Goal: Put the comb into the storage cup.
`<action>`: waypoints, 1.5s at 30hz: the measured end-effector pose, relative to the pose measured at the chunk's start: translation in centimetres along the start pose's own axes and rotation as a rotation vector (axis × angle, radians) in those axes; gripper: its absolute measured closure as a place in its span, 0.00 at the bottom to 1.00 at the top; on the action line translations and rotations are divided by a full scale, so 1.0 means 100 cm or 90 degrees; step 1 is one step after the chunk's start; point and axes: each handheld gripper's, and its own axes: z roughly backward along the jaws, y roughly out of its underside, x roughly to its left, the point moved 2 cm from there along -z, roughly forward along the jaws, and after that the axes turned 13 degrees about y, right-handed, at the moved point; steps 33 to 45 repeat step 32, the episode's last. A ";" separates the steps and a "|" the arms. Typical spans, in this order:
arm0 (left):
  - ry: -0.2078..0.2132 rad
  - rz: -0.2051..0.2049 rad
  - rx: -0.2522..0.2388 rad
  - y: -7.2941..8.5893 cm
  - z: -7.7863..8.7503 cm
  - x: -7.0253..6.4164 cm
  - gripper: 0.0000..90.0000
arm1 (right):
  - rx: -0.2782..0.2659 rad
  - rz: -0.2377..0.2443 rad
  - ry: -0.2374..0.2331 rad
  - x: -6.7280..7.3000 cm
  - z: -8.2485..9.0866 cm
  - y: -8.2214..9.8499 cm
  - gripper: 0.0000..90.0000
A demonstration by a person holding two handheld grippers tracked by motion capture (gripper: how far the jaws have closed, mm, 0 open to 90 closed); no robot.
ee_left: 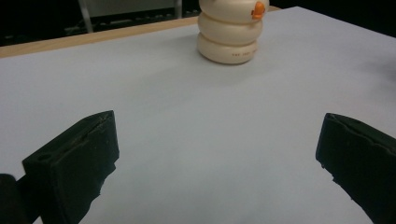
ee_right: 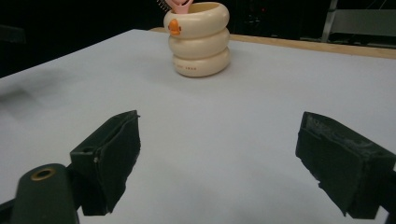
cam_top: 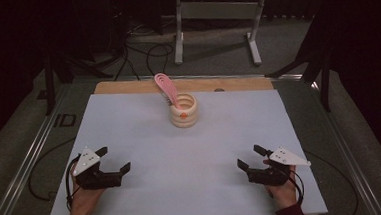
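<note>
Holder (cam_top: 184, 111) upright | pink comb (cam_top: 166, 87) inside, leaning | claws apart

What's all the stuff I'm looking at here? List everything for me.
Cream ringed ceramic-looking cup: one, cream with an orange mark, far middle of the sheet.
Pink looped plastic utensil: one, pink, standing in the cup, leaning left.
White sheet: one, white, covering the tabletop.
Wooden tabletop edge: one, tan, along the sheet's far side.
Grey metal frame: one, grey, on the floor beyond the table.
Left gripper: one, black, near left, fingers open.
Right gripper: one, black, near right, fingers open.
</note>
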 end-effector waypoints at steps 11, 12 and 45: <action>-0.039 0.000 -0.045 0.004 0.021 0.001 0.00 | -0.002 0.007 0.016 -0.008 0.006 -0.001 0.13; -0.040 0.001 -0.047 0.005 0.022 0.002 0.00 | -0.002 0.007 0.019 -0.009 0.006 -0.001 0.12; -0.062 -0.007 -0.059 0.007 0.024 0.007 0.00 | -0.007 0.016 0.059 -0.017 0.007 0.001 0.10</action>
